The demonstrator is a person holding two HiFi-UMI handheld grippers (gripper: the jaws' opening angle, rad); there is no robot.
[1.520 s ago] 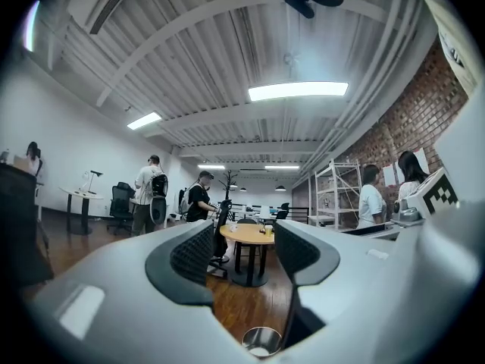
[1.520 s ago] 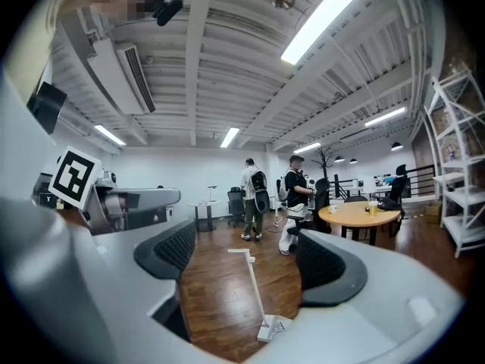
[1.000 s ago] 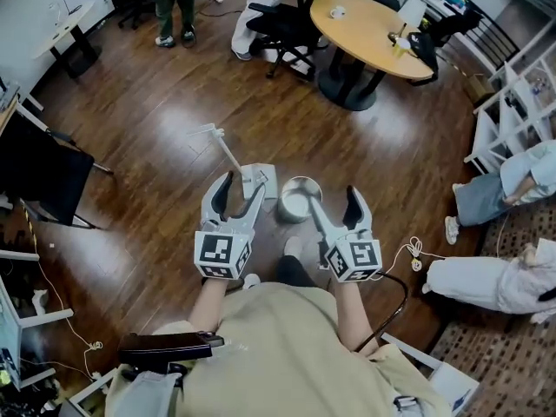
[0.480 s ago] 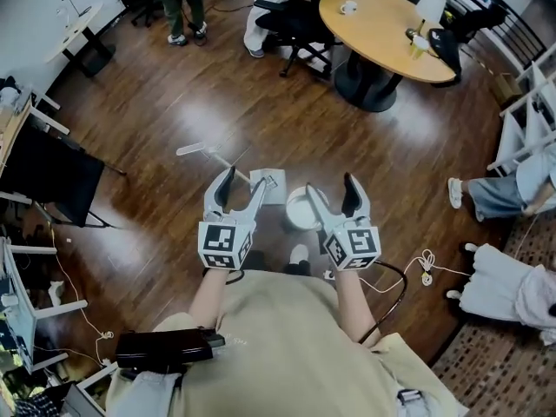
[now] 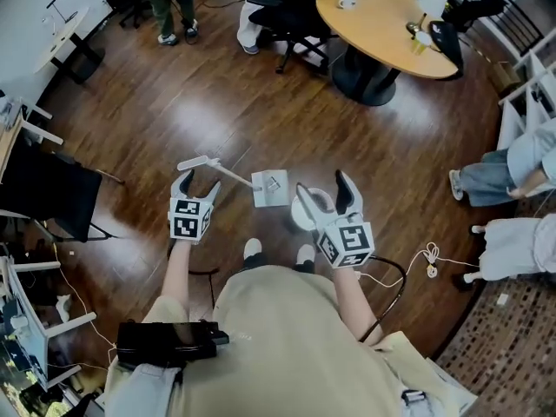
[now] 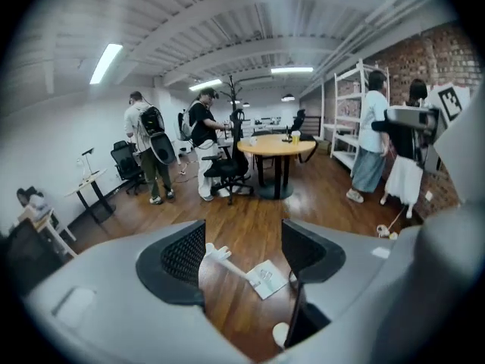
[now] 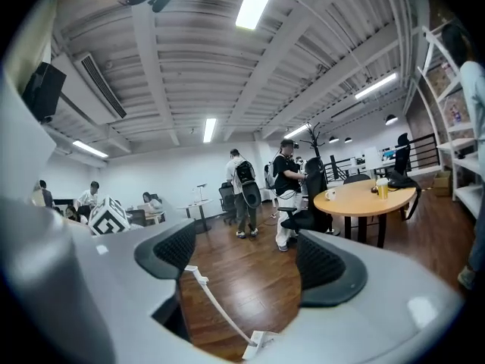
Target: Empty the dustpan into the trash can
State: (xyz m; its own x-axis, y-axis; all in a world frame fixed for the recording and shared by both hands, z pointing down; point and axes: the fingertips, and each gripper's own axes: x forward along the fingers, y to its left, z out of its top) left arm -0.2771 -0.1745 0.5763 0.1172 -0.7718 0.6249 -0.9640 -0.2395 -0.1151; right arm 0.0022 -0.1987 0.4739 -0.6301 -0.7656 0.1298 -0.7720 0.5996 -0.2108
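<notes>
On the wood floor, the dustpan lies just beside the trash can.
Our left gripper, jaws opening and empty, hangs by its handle; the right gripper gapes empty. We should clamp the handle squarely, keeping the pan level.

No legible text, labels, brands or numbers, no readable signs anywhere

- A round table is seen well beyond the right tongs.
- A black chair is set beside it.
- A white cable is laid right of those tongs.
- A person is seen far beyond the left tongs.
</notes>
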